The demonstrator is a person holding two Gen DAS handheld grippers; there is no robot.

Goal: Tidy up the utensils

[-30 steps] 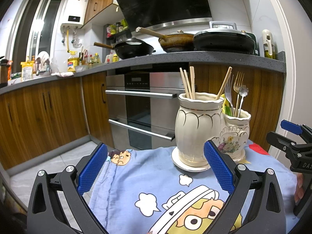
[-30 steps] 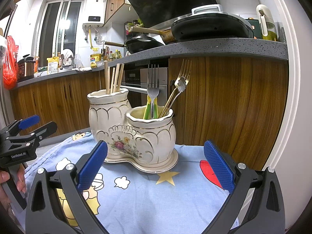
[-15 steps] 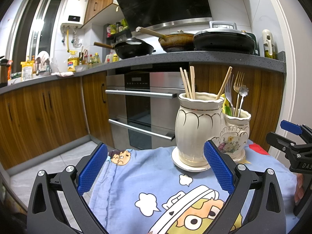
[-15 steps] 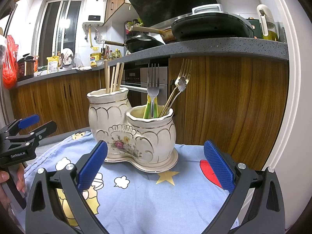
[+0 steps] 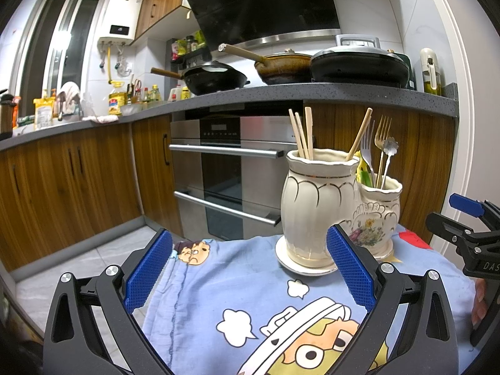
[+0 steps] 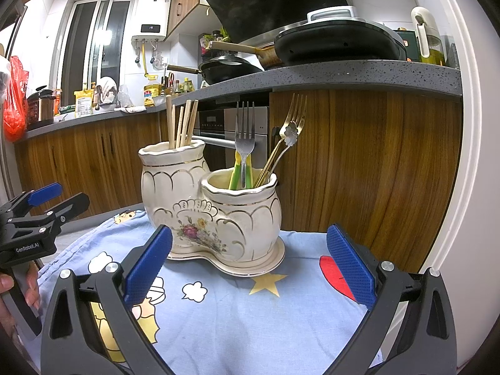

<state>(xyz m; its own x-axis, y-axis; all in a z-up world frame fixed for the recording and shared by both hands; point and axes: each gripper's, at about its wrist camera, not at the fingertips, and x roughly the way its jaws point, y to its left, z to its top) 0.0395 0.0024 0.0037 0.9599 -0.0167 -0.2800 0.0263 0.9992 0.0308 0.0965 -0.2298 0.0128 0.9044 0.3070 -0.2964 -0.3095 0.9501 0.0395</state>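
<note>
A cream double ceramic utensil holder (image 6: 212, 215) stands on a blue cartoon cloth (image 6: 250, 306). Its taller pot (image 5: 315, 206) holds several wooden chopsticks (image 6: 182, 123). Its shorter pot (image 5: 376, 215) holds a silver fork (image 6: 244, 137), a gold fork (image 6: 295, 111), a gold flower-ended spoon (image 6: 289, 132) and green-handled utensils (image 6: 237, 172). My left gripper (image 5: 250, 268) is open and empty, short of the holder on its left. My right gripper (image 6: 248, 268) is open and empty in front of the holder. Each gripper shows at the edge of the other's view.
The cloth-covered stand's edges (image 5: 162, 297) drop to the tiled floor (image 5: 78, 265). Wooden cabinets (image 6: 359, 168) and an oven (image 5: 228, 175) stand close behind. Pans (image 5: 359, 65) sit on the grey counter (image 5: 312, 93) above.
</note>
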